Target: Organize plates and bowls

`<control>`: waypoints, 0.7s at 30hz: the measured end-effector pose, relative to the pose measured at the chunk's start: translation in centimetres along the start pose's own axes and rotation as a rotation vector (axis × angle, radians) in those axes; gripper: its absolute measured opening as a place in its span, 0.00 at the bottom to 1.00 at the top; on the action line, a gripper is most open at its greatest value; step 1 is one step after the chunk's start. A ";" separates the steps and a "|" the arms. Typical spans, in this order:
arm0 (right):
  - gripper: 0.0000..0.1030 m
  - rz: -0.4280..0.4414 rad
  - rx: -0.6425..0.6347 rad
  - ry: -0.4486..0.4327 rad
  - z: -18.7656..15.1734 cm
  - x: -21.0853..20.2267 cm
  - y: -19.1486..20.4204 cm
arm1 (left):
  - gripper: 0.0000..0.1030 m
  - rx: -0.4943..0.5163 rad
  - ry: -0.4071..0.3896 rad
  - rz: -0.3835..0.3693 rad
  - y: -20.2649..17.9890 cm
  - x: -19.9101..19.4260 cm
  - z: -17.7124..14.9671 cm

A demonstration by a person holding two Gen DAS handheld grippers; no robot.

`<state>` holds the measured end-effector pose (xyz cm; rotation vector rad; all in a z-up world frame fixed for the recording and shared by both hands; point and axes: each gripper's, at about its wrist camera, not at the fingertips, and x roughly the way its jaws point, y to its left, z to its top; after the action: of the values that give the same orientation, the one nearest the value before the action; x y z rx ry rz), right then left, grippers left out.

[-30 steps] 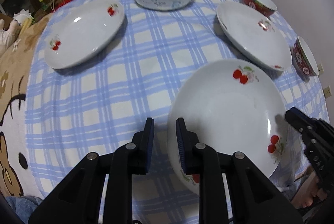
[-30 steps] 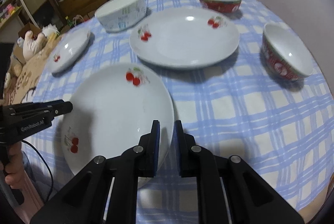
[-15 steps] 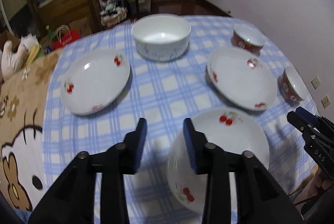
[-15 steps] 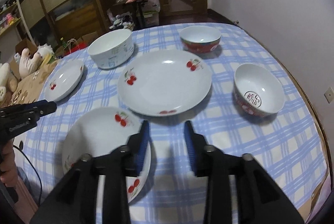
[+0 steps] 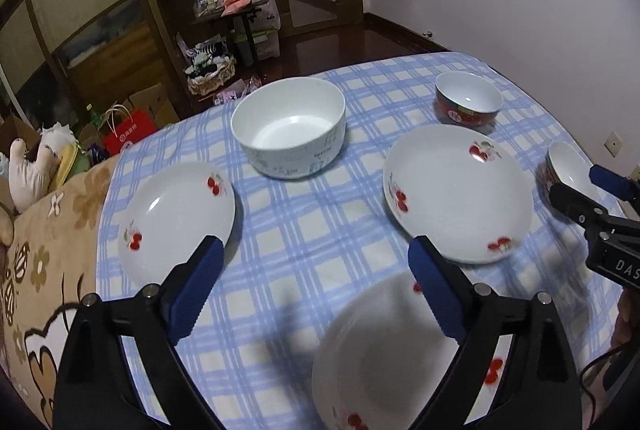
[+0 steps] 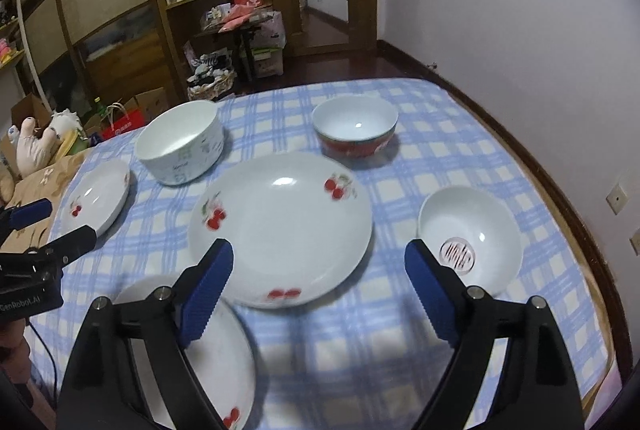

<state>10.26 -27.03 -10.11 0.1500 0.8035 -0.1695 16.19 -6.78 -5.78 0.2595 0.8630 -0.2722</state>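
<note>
Hovering over the checked tablecloth [image 5: 304, 230], the left gripper [image 5: 312, 266] and right gripper [image 6: 316, 270] both tilt downward, their jaws opening wide with nothing between them. Nearest, below and between the two, lies a cherry plate [image 5: 384, 354], released on the cloth. Beyond it sit a larger cherry plate [image 6: 280, 226] and a third plate [image 5: 176, 218] to the left. Farther back stand a big white bowl [image 5: 288, 131], a red bowl [image 6: 356, 131], and, to the right, another small bowl [image 6: 470, 234].

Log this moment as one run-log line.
phase: start | left gripper: opening, nothing between | right gripper: opening, nothing between | near plate: on table, untouched
</note>
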 end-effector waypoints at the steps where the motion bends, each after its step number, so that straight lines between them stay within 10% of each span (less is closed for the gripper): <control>1: 0.89 -0.004 0.001 -0.001 0.3 0.3 -0.1 | 0.90 0.004 0.004 0.002 -0.2 0.5 0.4; 21: 0.90 -0.021 0.005 0.050 2.7 8.7 -2.3 | 0.90 0.035 0.208 -0.038 -3.8 11.6 3.7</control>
<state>17.63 -30.59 -14.73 0.1505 0.8548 -0.1883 24.72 -13.06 -12.93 0.3082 1.0705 -0.3001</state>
